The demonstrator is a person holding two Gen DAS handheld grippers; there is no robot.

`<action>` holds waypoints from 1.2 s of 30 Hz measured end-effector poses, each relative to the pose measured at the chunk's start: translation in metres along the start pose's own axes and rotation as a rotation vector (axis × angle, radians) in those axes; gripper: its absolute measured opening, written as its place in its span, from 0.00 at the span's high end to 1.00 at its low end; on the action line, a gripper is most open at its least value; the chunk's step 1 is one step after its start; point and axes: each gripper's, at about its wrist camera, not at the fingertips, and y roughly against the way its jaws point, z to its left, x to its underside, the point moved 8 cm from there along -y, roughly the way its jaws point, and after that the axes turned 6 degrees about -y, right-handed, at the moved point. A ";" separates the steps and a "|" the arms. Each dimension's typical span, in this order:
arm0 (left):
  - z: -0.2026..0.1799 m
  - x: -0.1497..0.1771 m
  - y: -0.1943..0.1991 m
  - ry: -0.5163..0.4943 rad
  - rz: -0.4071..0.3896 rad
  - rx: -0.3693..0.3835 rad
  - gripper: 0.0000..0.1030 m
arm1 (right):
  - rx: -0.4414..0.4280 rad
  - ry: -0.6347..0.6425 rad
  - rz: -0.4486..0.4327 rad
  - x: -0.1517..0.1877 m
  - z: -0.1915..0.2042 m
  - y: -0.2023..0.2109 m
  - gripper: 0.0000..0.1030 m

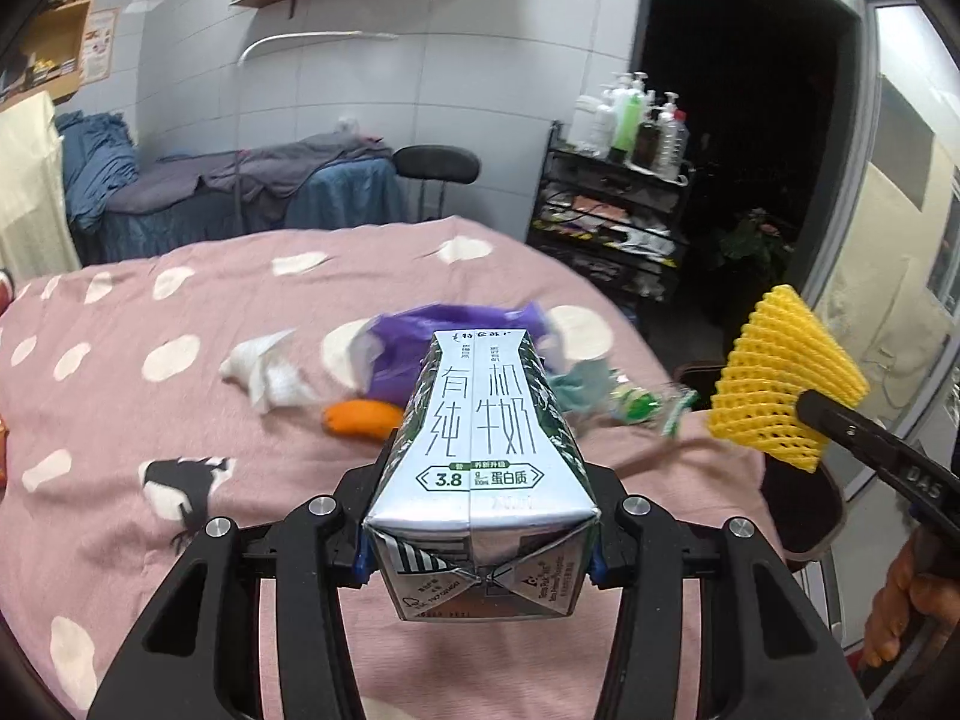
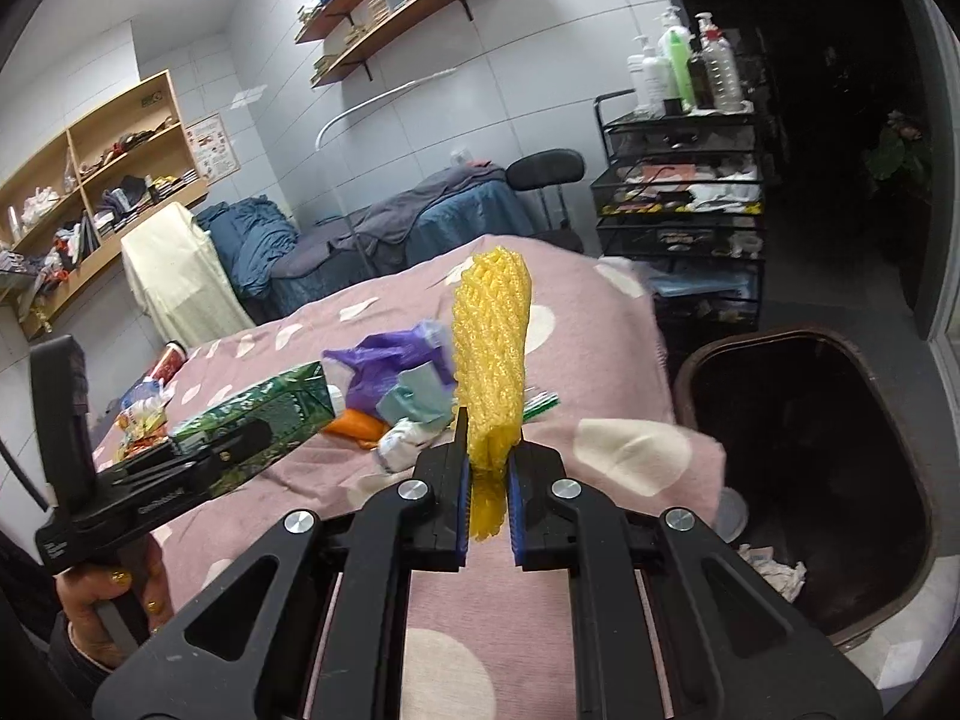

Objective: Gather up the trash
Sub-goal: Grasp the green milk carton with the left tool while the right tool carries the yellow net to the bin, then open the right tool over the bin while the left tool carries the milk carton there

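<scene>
**Yellow net and one milk box, both held up over the bed**

Two claws show, and each one holds one thing. The left claw (image 1: 480,546) is shut tight on one milk box (image 1: 480,456), which sits right between its two fingers and pokes out forward. The right claw (image 2: 487,504) is nearly closed and pinches one yellow foam net (image 2: 491,354), which stands up tall from the fingers.

Both things hang above the pink bed (image 1: 120,540) with white dots. Still lying on the bed are one purple bag (image 1: 414,339), one white tissue (image 1: 264,369) and one orange piece (image 1: 360,418), close together. One dark bin (image 2: 804,480) stands on the floor just beside the bed, on the right.
</scene>
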 end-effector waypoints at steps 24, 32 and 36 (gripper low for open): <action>-0.150 -0.016 -0.028 -0.230 -0.001 0.325 0.53 | 0.463 -0.185 0.013 0.014 -0.188 0.010 0.89; -0.172 -0.008 -0.038 -0.256 0.048 0.366 0.53 | 0.524 -0.284 0.104 0.036 -0.237 -0.015 0.89; -0.183 -0.004 -0.043 -0.270 0.065 0.377 0.53 | 0.526 -0.306 0.122 0.045 -0.244 -0.020 0.84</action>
